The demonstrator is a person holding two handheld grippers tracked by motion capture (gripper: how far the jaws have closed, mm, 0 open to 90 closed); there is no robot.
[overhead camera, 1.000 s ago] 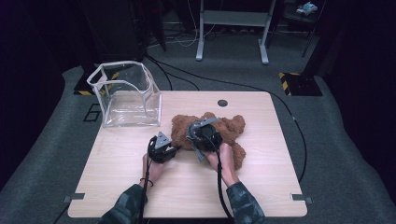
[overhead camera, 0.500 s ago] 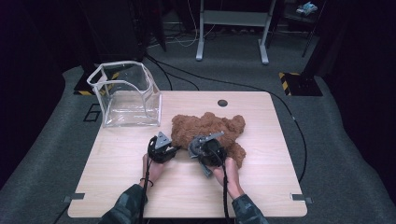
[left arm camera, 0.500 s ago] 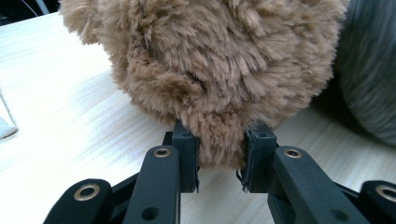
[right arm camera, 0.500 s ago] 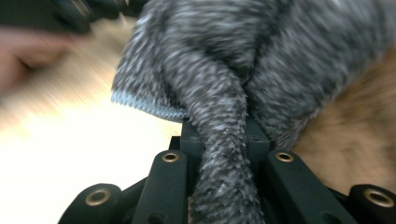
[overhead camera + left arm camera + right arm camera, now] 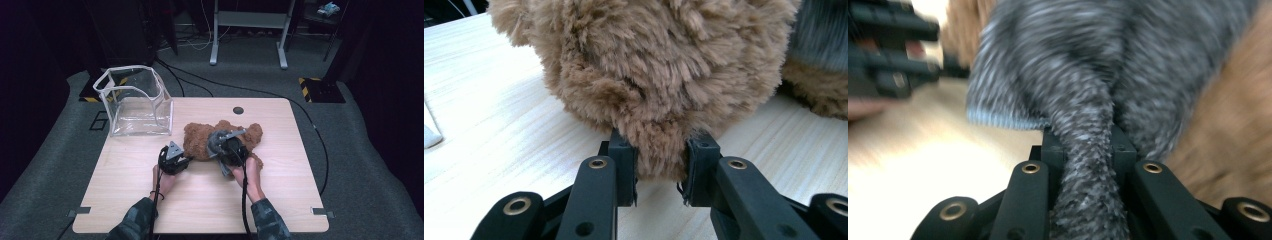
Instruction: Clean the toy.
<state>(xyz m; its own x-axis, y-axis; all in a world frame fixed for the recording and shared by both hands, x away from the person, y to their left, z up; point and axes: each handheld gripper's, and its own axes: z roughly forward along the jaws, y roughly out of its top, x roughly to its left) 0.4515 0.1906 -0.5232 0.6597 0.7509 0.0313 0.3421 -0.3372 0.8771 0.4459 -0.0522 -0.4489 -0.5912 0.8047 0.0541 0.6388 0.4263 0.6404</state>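
We are pinching a tuft of the brown teddy bear (image 5: 644,75) with our left gripper (image 5: 659,172) — its pads pressing into the fur at the toy's near edge. Our right gripper (image 5: 1088,165) is clamping a twisted fold of the bear's grey knitted garment (image 5: 1083,100). The bear is lying on the wooden table (image 5: 150,200), right of the clear plastic bag (image 5: 134,102).

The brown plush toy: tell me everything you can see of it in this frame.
The brown plush toy is a shaggy, tan-brown stuffed animal lying flat on the wooden table, right of the clear container. It wears a grey knitted garment. The left hand-held gripper pinches a furry lobe at its near edge; the right hand-held gripper is clamped on a fold of the grey knit.
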